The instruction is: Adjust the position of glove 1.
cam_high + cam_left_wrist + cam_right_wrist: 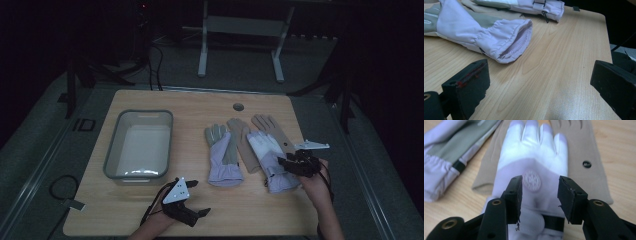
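Observation:
Two padded lavender gloves lie palm-down at the table's middle: one with grey fingers (223,156), one with white fingers (267,152). Two thin tan gloves (241,136) lie partly under them. My right gripper (281,165) sits low over the white-fingered glove (534,157), near its cuff. Its jaws are open and stand either side of the round emblem (531,180), with no fabric pinched. My left gripper (197,198) rests near the front edge, wide open and empty (539,82). The grey-fingered glove's cuff (507,40) lies just ahead of it.
A grey plastic bin (112,150) stands empty on the left half of the wooden table (250,210). A round cable hole (238,106) is at the back edge. The table's right edge (607,37) lies close to the gloves. Dark floor and a desk frame lie beyond.

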A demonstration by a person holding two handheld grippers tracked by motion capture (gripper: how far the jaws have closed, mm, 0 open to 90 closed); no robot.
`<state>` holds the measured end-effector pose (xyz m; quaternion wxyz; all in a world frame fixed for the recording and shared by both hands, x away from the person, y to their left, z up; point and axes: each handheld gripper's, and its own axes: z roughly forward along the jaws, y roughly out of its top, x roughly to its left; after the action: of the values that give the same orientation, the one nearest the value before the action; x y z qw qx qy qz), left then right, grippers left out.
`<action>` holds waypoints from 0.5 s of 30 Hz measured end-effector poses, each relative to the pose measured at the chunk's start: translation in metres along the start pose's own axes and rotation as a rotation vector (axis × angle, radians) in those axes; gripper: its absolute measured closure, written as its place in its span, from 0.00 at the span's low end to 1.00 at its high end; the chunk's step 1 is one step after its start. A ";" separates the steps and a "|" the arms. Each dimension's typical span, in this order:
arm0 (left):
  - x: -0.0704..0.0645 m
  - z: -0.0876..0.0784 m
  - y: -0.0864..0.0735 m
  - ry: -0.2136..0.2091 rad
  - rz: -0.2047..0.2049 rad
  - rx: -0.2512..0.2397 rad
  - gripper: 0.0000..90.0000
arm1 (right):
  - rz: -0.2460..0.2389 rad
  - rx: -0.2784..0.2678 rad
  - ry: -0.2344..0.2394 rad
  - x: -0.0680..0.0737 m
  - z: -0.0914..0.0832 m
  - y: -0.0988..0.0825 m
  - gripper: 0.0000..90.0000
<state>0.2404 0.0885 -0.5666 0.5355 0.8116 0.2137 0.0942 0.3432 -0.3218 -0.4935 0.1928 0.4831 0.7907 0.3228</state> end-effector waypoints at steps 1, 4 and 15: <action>0.000 0.000 0.000 0.000 0.000 0.000 0.03 | 0.000 0.000 0.000 0.000 0.000 0.000 0.61; 0.000 0.000 0.000 0.001 -0.001 0.003 0.03 | 0.026 0.002 0.042 -0.004 0.004 -0.005 0.61; 0.000 0.000 0.000 0.003 -0.002 -0.002 0.03 | -0.024 0.049 0.079 -0.008 0.026 0.005 0.61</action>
<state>0.2407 0.0889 -0.5666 0.5363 0.8106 0.2153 0.0950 0.3660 -0.3194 -0.5086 0.1535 0.4652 0.8111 0.3195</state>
